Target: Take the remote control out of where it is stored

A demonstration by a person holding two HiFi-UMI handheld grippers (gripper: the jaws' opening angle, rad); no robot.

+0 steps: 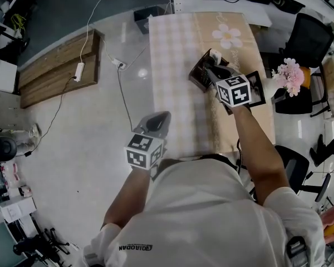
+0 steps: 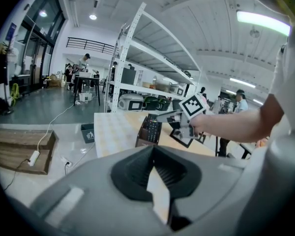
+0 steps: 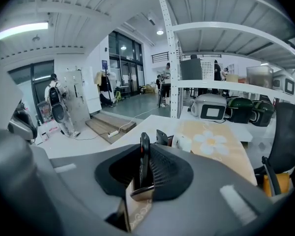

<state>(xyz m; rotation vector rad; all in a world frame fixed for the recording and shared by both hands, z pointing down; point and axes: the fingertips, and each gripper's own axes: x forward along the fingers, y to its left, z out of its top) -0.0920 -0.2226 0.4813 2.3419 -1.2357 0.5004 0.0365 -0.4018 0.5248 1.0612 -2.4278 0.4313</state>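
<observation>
Right gripper view: remote control (image 3: 144,167) pinched in right gripper (image 3: 145,149)

The cloth (image 1: 172,49) is seen as smooth and matt, printed in pale checks. The floor (image 1: 83,138) is finished pale and glossy, with light mirrored in it. The platform (image 1: 55,65) is made of bare brown wood. The remote (image 3: 143,159) is moulded in black plastic, shiny at its lower end. The holder (image 2: 140,140) is dark and matt; its material cannot be told. The right gripper (image 3: 143,173) and left gripper (image 2: 155,173) are cased in grey matt plastic, and the pads (image 3: 164,173) are black and ribbed. The shelves (image 3: 226,28) are made of white painted metal.
</observation>
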